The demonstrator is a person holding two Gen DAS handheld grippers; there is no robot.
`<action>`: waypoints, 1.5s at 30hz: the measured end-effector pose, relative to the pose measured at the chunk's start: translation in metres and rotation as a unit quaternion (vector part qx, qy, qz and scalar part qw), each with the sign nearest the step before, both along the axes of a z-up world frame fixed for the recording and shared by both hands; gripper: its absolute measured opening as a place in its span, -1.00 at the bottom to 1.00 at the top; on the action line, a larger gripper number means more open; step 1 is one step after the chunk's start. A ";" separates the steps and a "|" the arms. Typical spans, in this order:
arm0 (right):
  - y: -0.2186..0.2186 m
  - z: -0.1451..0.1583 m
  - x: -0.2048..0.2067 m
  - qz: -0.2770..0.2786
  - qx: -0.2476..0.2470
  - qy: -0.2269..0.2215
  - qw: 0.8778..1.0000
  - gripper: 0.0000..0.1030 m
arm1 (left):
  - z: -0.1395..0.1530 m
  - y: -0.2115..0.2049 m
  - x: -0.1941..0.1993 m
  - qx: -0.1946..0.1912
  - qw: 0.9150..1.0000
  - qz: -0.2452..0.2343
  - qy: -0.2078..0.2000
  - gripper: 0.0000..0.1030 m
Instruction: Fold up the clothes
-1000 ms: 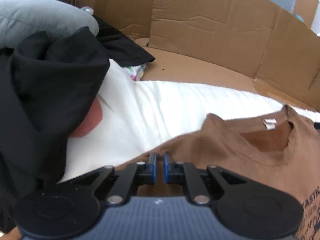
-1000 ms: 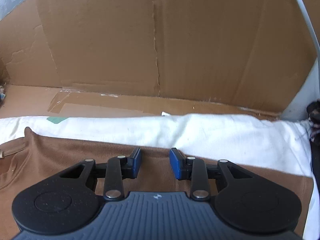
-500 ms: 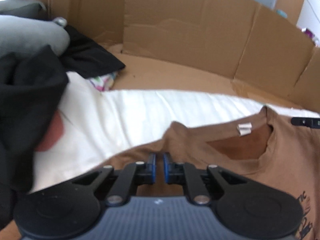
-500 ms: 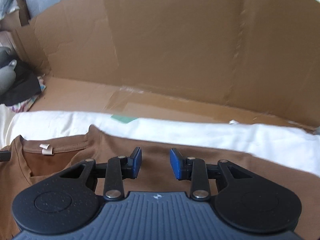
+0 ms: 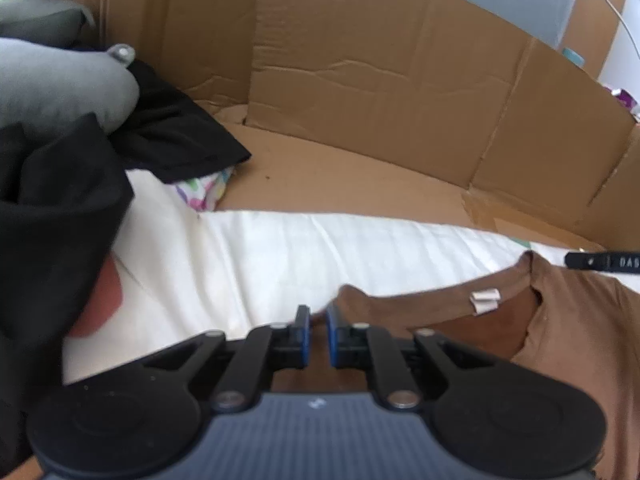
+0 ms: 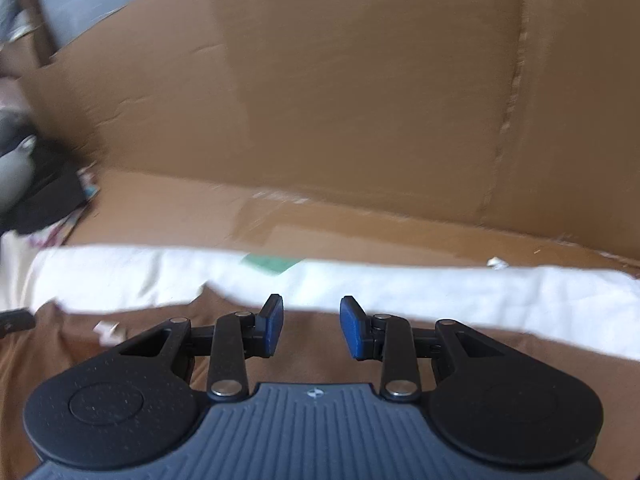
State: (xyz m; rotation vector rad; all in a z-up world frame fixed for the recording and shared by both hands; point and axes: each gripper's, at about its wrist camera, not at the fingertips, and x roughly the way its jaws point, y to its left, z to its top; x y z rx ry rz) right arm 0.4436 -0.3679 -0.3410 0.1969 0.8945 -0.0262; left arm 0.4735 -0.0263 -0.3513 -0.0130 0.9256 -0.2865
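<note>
I see creased cardboard walls standing around a cardboard floor, a white sheet spread over it, and pale daylight above the cardboard's top edge.

Left gripper: black linkage arms, blue pads, silver rivets, two round black discs, ribbed grey-blue housing with a small white mark, lower half of the frame.
Right gripper: same build, with speckled black discs, blue pads, silver pivot pins and a ribbed grey-blue body with a white logo, bottom centre.
</note>
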 end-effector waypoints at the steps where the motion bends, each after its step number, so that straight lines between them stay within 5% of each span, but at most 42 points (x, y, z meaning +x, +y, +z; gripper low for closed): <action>1: 0.004 -0.001 -0.002 0.006 0.003 0.000 1.000 -0.25 | -0.003 -0.003 -0.001 0.004 1.000 -0.006 0.001 -0.83; 13: 0.025 -0.009 0.030 0.023 -0.016 0.011 1.000 -0.24 | -0.014 -0.013 0.013 0.027 1.000 0.002 -0.001 -0.76; 15: 0.017 0.002 0.027 0.024 -0.001 0.009 1.000 -0.23 | -0.003 -0.011 0.011 0.019 1.000 -0.001 -0.002 -0.55; 17: 0.009 0.014 0.020 0.034 0.009 0.006 0.999 -0.21 | 0.007 -0.008 0.008 0.011 1.000 -0.004 -0.004 -0.01; 21: -0.002 0.041 -0.006 0.055 0.008 0.010 0.998 -0.06 | 0.033 -0.002 -0.001 -0.001 1.000 0.005 -0.006 0.15; 31: -0.030 0.148 -0.088 0.030 0.039 0.005 0.999 0.26 | 0.137 0.000 -0.054 -0.018 0.998 0.057 0.022 0.44; 38: -0.032 0.245 -0.167 0.018 0.068 -0.017 0.997 0.40 | 0.244 0.001 -0.126 -0.032 0.995 0.091 0.020 0.67; 45: -0.009 0.310 -0.241 0.027 0.078 -0.039 0.996 0.54 | 0.308 -0.011 -0.207 -0.045 0.994 0.097 0.010 0.69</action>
